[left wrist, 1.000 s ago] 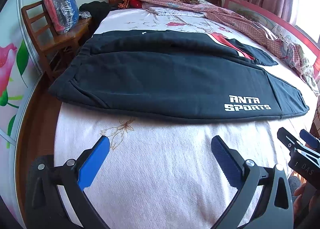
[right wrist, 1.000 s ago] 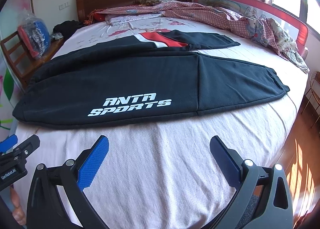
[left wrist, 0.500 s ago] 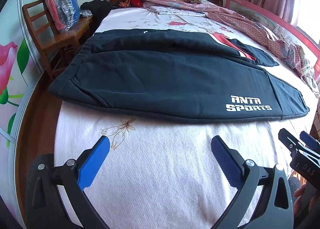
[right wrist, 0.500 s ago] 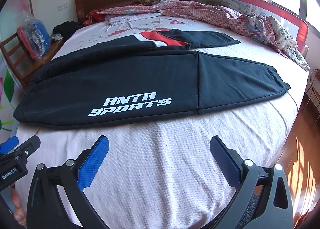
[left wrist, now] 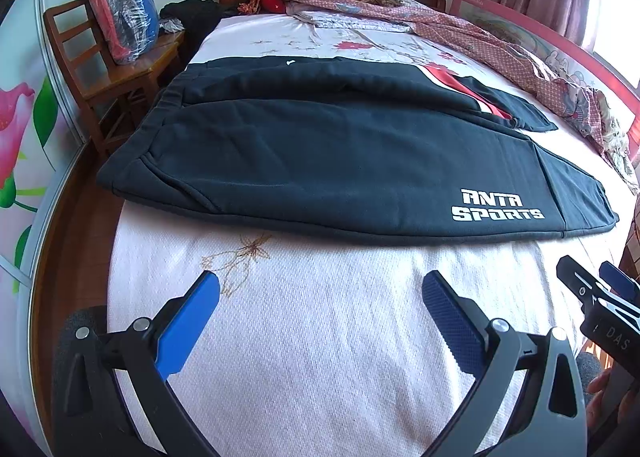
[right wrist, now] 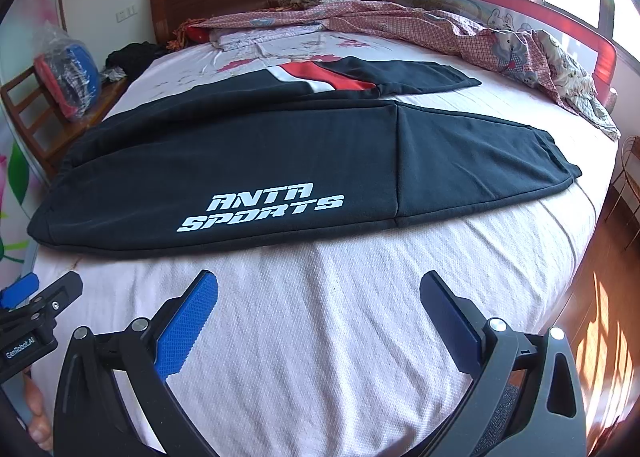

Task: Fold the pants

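The left hand-held gripper point(left wrist: 320, 297) hangs low over the near part of the bed point(left wrist: 320, 337), fingers spread wide and holding nothing, aimed at the pants point(left wrist: 320, 153) but well short of their near edge. The right hand-held gripper point(right wrist: 318, 297) sits in the same pose, released and empty, also apart from the cloth. The black pants lie flat across the bed, one leg in front of the other, with the waistband toward the left edge and the cuffs toward the right. The left wrist view shows the waistband end and pocket seam, the wooden chair point(left wrist: 100, 73) with a plastic-wrapped bundle point(left wrist: 124, 25), and the tip of the right device at its right border. The right wrist view shows the cuff end point(right wrist: 552, 169), the red-and-white stripe point(right wrist: 320, 79) on the far leg, the checked quilt point(right wrist: 460, 33) and the red bed rail point(right wrist: 600, 53). Compared with a second ago, both views have barely shifted; the pants lie unchanged and neither device has closed.
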A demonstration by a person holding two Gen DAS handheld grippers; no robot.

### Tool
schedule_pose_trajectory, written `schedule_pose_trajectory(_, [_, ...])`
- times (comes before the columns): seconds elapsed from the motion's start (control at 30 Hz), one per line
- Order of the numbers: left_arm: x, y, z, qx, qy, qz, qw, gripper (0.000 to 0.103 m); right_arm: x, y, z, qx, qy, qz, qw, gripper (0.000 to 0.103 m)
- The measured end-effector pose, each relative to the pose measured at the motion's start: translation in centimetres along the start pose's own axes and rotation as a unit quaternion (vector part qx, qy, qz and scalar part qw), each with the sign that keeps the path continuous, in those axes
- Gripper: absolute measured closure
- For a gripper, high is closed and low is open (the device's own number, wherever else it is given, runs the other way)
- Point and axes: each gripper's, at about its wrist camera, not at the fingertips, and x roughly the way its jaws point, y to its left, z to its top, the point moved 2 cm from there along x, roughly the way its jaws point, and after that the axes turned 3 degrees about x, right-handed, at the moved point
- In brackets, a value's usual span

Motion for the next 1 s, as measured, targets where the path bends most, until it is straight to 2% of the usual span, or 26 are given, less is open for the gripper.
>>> schedule_pose_trajectory(1.0, [0.01,-0.10,0.08,-0.001,0.003,0.001,1.0000,0.002,-0.21,0.11,0.15,-0.001,0.001,0.003,1.000,0.003])
